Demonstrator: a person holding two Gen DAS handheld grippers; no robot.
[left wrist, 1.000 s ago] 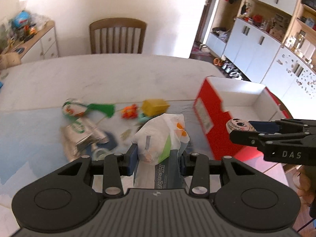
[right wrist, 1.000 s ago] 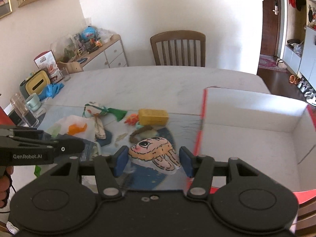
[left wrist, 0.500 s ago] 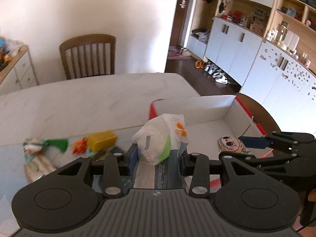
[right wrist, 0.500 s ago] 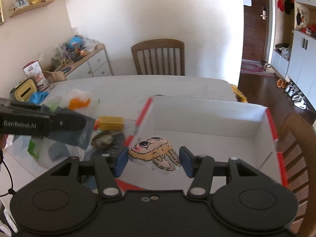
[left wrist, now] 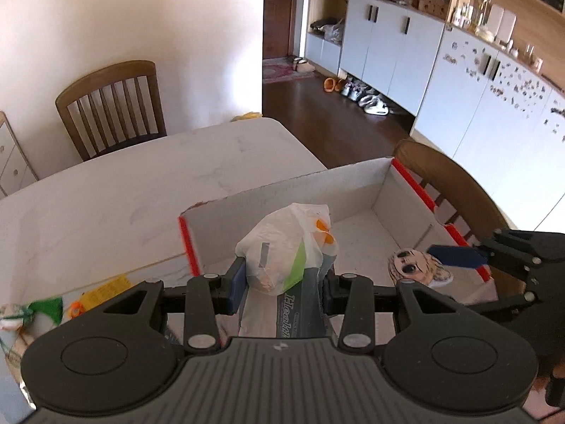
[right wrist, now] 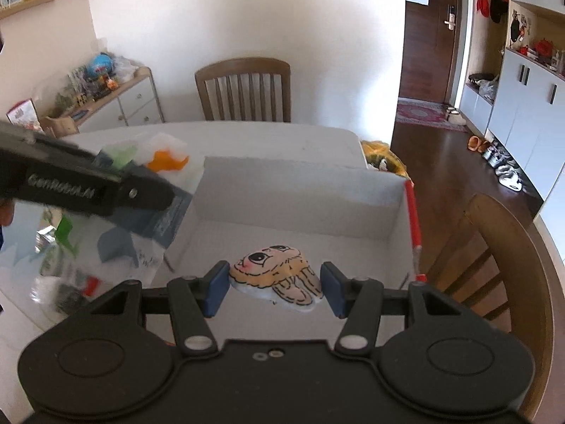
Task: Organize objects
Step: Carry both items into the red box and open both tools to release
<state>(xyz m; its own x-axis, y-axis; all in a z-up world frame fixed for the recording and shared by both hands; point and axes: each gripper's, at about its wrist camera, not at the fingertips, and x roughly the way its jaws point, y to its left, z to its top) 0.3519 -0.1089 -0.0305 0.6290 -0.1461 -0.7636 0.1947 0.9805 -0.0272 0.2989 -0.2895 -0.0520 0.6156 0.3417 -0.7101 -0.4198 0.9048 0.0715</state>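
Tissue pack [left wrist: 282, 275]: soft, light, crushable; left gripper [left wrist: 280, 284] pinched its midsection. Cartoon-face cutout [right wrist: 277, 272]: thin, light; right gripper [right wrist: 273, 288] clamped its edges over box [right wrist: 300, 183].

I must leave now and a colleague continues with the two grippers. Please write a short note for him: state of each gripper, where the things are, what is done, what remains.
Left gripper: shut on the plastic packet, held over the near left part of the box.
Right gripper: holding the cartoon face piece between its pads, above the box floor.
Done: both things brought over the box; nothing lies in it yet.
Left: release both inside, then fetch the yellow block and the other small things on the table.
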